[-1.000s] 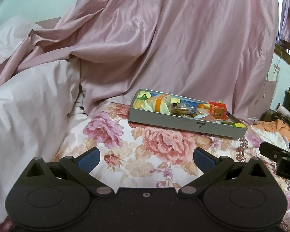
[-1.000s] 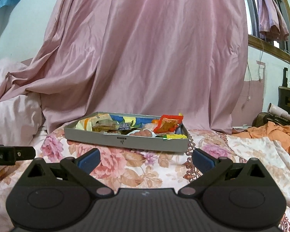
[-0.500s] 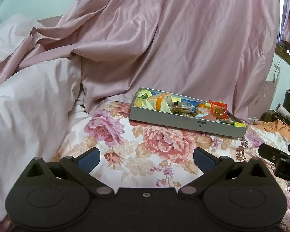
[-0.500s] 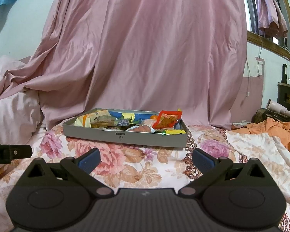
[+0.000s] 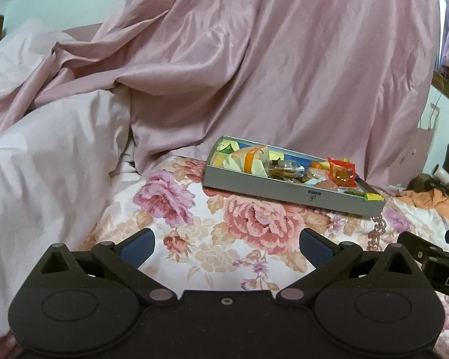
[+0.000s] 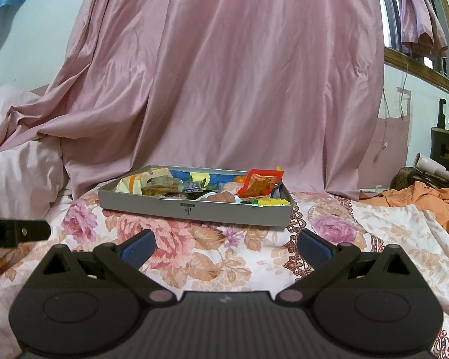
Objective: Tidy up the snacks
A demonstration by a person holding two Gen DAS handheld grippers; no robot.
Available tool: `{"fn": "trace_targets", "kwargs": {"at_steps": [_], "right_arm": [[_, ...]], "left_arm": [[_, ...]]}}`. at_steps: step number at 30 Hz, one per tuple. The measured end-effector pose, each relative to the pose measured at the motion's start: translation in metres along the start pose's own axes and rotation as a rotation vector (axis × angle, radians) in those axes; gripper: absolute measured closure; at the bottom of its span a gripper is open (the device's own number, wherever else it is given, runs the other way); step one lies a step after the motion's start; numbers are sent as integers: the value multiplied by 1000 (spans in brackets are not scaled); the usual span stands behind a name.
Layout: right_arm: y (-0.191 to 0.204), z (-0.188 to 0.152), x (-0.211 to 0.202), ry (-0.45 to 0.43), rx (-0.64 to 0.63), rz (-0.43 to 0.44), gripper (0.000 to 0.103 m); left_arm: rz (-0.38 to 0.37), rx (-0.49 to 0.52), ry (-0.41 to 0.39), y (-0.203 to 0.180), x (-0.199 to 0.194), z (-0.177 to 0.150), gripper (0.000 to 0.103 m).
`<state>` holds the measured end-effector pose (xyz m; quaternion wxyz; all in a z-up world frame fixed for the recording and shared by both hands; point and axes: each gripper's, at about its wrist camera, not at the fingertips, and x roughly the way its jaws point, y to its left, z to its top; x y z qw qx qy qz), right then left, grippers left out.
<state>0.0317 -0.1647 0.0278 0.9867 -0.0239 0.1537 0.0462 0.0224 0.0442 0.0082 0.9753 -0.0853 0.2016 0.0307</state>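
Spreading across the bed, a floral bedspread (image 6: 212,257) is carrying one shallow grey tray (image 6: 194,209), which is sitting flat near the foot of a hanging pink curtain (image 6: 230,74). Every snack in sight is lying inside that tray, which is probably why the cloth around it is showing no loose packets. I am counting one red pouch (image 6: 262,184) propped against the right end, one yellow bar (image 6: 271,202) resting on the front rim beside it, one pale wrapper with an orange stripe (image 5: 250,161) at the left end, and one clear pack of biscuits (image 5: 283,169) in the middle (the rest are overlapping too much to count, perhaps three or four more).

Both tools are hovering well short of the tray: the left gripper (image 5: 226,243) and the right gripper (image 6: 226,243) are each holding their blue-padded fingers wide apart, gripping nothing.

Whether the snacks are waiting to be sorted or are already gathered, the jumble fits both.
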Motion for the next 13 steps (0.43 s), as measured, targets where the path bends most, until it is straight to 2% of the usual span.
{"fn": "trace_targets", "kwargs": {"at_steps": [3, 13], "right_arm": [[0, 0, 1, 3, -2, 1, 0], [1, -1, 1, 7, -4, 3, 0]], "left_arm": [[35, 54, 4, -9, 0, -3, 1], [21, 25, 12, -6, -2, 2, 1]]}}
